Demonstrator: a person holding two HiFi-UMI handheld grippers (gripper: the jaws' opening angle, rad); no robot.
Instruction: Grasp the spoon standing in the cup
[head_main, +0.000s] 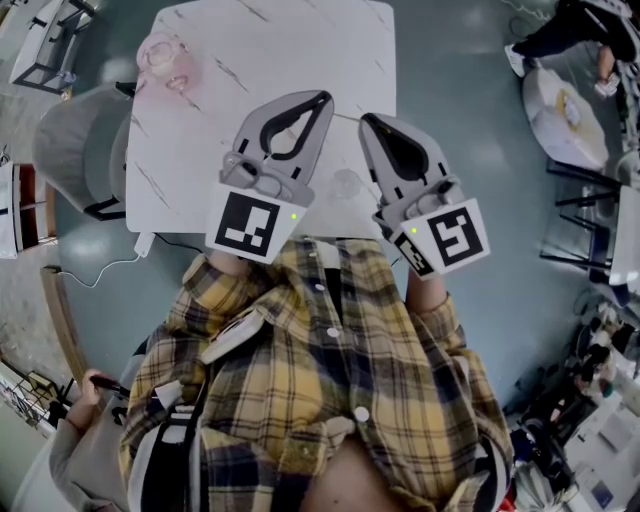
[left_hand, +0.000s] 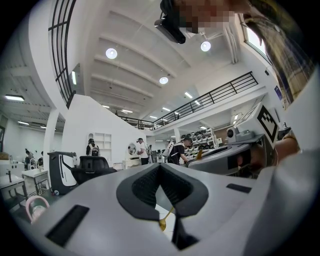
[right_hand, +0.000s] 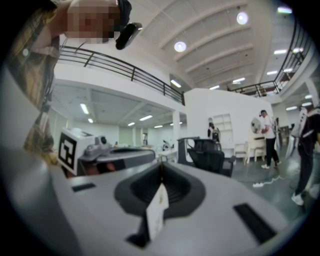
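My left gripper (head_main: 322, 98) and right gripper (head_main: 367, 119) are held up side by side above the near edge of the white marble table (head_main: 210, 120), both shut with nothing in them. A faint clear cup (head_main: 345, 184) stands on the table between and below them. I cannot make out the spoon in the head view. In the left gripper view a slim golden spoon (left_hand: 164, 219) shows through the gap under the closed jaws of the left gripper (left_hand: 160, 166). The right gripper (right_hand: 161, 165) has its jaws meeting at the tip, and only white tabletop (right_hand: 156, 214) shows beneath.
A pink cup (head_main: 165, 56) stands at the table's far left corner, also the pink cup (left_hand: 34, 208) low in the left gripper view. A grey chair (head_main: 78, 148) sits left of the table, a round table (head_main: 566, 116) far right. A white cable (head_main: 112, 264) lies on the floor.
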